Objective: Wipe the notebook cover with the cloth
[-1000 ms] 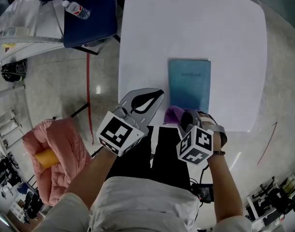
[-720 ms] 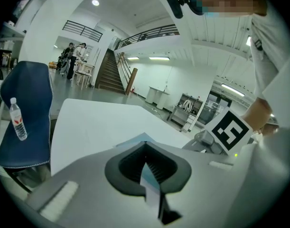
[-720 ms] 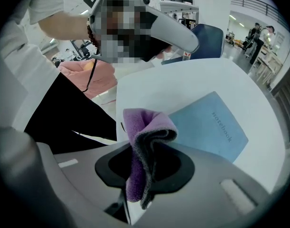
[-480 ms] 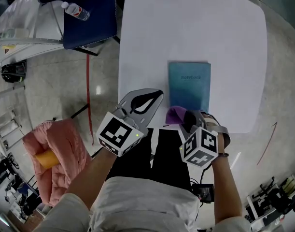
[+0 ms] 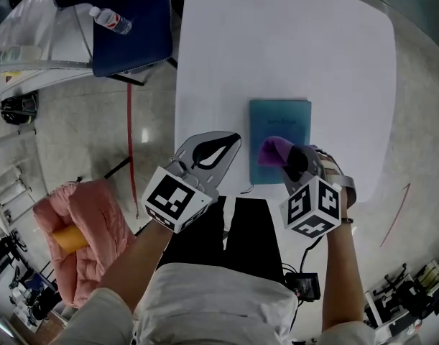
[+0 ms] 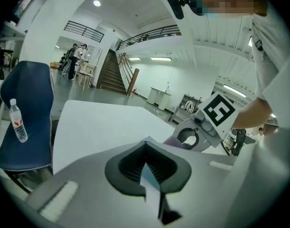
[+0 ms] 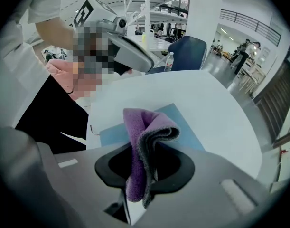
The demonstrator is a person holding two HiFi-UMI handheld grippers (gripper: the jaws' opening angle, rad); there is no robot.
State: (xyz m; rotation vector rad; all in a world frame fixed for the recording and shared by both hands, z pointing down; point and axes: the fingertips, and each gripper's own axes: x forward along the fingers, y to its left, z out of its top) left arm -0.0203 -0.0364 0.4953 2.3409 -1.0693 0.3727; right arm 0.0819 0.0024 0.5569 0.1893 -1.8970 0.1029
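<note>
**Cloth at the notebook, ready to rub**

The flat teal notebook (image 5: 284, 121) lies shut on the white worktop (image 5: 276, 42), near the edge closest to the person. Its cover faces up, so it is easy to reach and rub.

The right hand-held gripper (image 5: 291, 162) has its jaws pressed tight on the soft purple cloth (image 5: 274, 149). The cloth is folded, and the fold sticks out past the jaw tips. That way the soft part meets the cover, not the hard jaws. From the head view the cloth is over the near end of the cover. I cannot tell if it touches the cover or is just above it.

The left hand-held gripper (image 5: 236, 138) has its jaws pressed together with nothing in them. Its tips are just beside the notebook's near left side, by the worktop edge. I think it waits there — maybe to stop the book if it slides.

The wipe looks like it is only starting, since most of the cover lies ahead of the cloth.
</note>
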